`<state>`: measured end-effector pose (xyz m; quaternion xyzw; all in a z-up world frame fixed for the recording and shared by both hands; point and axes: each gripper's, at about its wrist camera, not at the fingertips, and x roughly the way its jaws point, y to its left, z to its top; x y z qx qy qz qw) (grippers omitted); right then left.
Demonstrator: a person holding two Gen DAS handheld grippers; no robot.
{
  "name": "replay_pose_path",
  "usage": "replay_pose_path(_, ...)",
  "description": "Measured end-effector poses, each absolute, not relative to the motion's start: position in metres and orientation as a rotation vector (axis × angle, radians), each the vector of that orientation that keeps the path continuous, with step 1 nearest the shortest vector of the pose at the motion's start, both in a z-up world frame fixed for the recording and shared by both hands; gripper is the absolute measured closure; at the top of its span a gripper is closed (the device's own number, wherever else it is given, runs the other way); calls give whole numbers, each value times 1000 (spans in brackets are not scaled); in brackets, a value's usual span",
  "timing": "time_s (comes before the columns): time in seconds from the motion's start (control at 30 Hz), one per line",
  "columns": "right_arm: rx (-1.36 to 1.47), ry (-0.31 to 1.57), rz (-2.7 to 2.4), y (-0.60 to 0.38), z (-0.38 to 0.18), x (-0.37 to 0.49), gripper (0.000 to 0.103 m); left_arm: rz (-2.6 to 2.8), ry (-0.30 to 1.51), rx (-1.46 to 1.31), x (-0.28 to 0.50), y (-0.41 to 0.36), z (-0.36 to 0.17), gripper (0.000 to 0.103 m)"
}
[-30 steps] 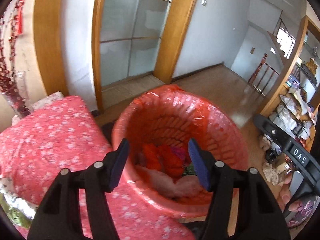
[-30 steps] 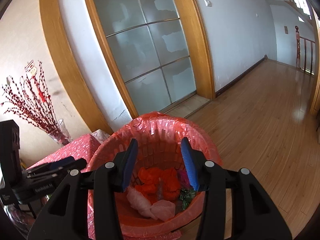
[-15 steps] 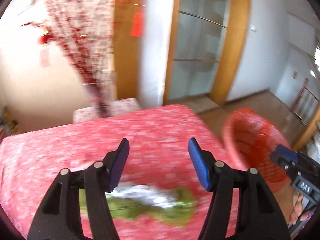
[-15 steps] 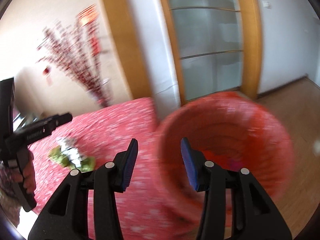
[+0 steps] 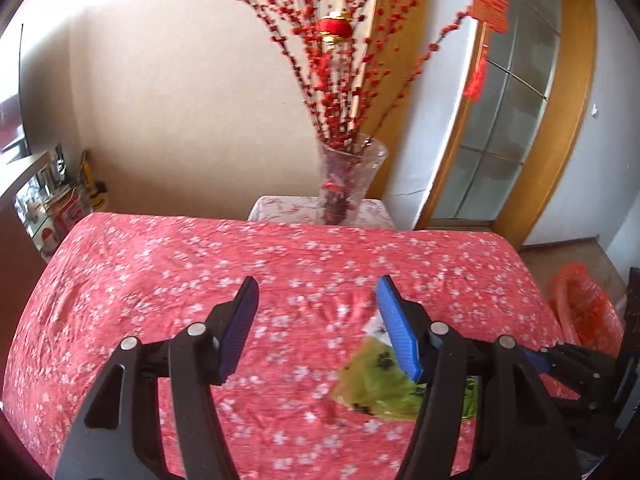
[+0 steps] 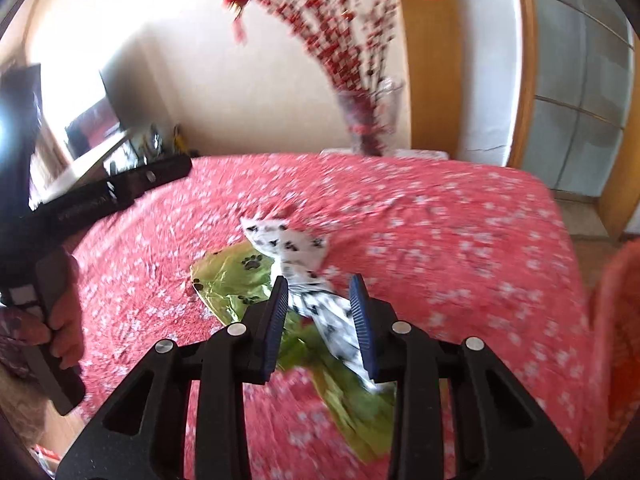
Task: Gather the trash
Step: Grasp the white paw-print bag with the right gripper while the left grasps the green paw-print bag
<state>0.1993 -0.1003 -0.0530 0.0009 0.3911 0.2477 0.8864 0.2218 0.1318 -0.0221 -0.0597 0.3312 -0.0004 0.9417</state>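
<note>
A table [image 5: 160, 264] under a red flowered cloth fills both views, with a red basket [image 5: 580, 308] on the floor past its right edge. A green and white paw-print wrapper [image 6: 296, 280] lies on the cloth. The right tool [image 6: 320, 312] is closing with the wrapper's white part between its jaws; the left tool [image 5: 316, 320] hangs open, empty, above the cloth.

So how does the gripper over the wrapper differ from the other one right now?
The right gripper has the paw-print wrapper between its jaws, which are closing; the left gripper frames only bare red tablecloth. The right's jaws stand narrower, the left's wider. Both are black with blue pads, angled down at the table.
</note>
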Motion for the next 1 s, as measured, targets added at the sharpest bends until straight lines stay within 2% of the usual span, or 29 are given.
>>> replay_pose_path(0.2, -95, 879, 506, -78, -72, 206, 70, 9, 690, -142, 221, 145, -27, 42)
replay_pose_path(0.3, -105, 893, 462, -78, -76, 213, 89, -2, 695, -140, 220, 142, -28, 42)
replay_pose_path(0.33, -83, 899, 447, -83, -76, 216, 91, -11, 698, -140, 220, 139, -28, 42)
replay_pose_path(0.57, 91, 898, 379, -133, -71, 221, 92, -111, 722, -98, 220, 108, -31, 42)
replay_pose_path(1.0, 151, 797, 216, -206, -49, 208, 92, -343, 788, 5, 214, 25, -46, 42)
